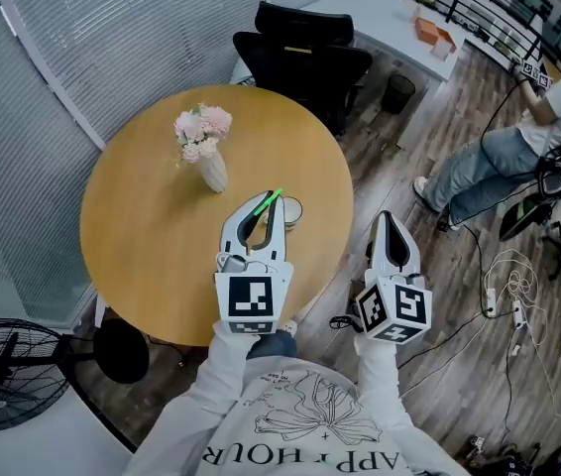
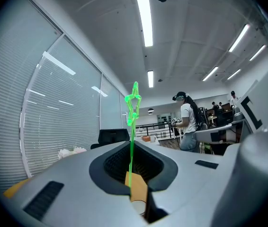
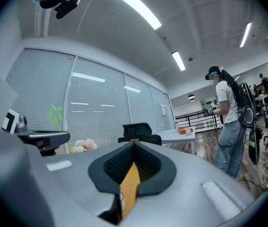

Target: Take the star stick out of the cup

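Note:
The green star stick [image 1: 267,204] is pinched in my left gripper [image 1: 269,200], which is shut on its thin stem above the round wooden table [image 1: 142,236]. In the left gripper view the stem rises between the closed jaws to the star [image 2: 133,107] above my left gripper [image 2: 132,143]. The pale cup [image 1: 290,210] stands on the table just right of the left jaws, partly hidden. My right gripper [image 1: 389,218] hangs beyond the table's right edge over the floor. Its jaws [image 3: 134,144] meet with nothing between them. The star [image 3: 55,113] shows at the left of the right gripper view.
A white vase of pink flowers [image 1: 205,142] stands on the table's far side. A black office chair [image 1: 305,53] and a white desk [image 1: 390,18] lie behind it. A person [image 1: 518,157] sits at right, cables [image 1: 508,286] cross the floor, a fan [image 1: 3,375] stands lower left.

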Demonstrator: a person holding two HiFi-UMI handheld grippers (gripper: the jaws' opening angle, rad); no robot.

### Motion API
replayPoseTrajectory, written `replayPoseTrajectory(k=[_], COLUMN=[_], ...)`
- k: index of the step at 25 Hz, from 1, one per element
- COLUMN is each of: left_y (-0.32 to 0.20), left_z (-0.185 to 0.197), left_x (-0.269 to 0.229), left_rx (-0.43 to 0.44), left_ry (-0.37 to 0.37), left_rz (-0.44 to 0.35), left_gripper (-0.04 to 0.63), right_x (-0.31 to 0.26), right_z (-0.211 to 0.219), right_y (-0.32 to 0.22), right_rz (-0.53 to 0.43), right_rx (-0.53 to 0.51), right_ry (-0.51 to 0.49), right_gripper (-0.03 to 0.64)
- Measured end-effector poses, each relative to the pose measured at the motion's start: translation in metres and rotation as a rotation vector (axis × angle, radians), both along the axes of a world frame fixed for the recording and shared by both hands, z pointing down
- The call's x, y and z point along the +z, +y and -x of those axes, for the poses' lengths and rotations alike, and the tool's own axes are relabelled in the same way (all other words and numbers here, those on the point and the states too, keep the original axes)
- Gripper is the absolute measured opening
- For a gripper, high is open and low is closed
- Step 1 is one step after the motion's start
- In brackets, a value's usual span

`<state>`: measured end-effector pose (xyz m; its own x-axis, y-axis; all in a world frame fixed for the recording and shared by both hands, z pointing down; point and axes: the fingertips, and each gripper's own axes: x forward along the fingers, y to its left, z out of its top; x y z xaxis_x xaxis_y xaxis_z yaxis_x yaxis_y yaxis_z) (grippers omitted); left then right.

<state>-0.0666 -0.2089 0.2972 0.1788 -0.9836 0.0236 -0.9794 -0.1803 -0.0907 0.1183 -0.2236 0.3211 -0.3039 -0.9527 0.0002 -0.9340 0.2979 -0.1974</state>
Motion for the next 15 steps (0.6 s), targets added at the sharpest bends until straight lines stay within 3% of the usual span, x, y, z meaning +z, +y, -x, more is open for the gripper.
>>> replayPoseTrajectory(k=[15], left_y=[0.020], left_z=[-0.001], left_x=[-0.009], left_rx=[0.013], left_ry=[-0.007], left_rz=[-0.015], left_gripper=[0.021], right_x=[-0.008], right_z=[0.010], right_y=[0.016], right_rz=[-0.014], right_rx=[-0.022], right_ry=[0.013], right_gripper=[0.011])
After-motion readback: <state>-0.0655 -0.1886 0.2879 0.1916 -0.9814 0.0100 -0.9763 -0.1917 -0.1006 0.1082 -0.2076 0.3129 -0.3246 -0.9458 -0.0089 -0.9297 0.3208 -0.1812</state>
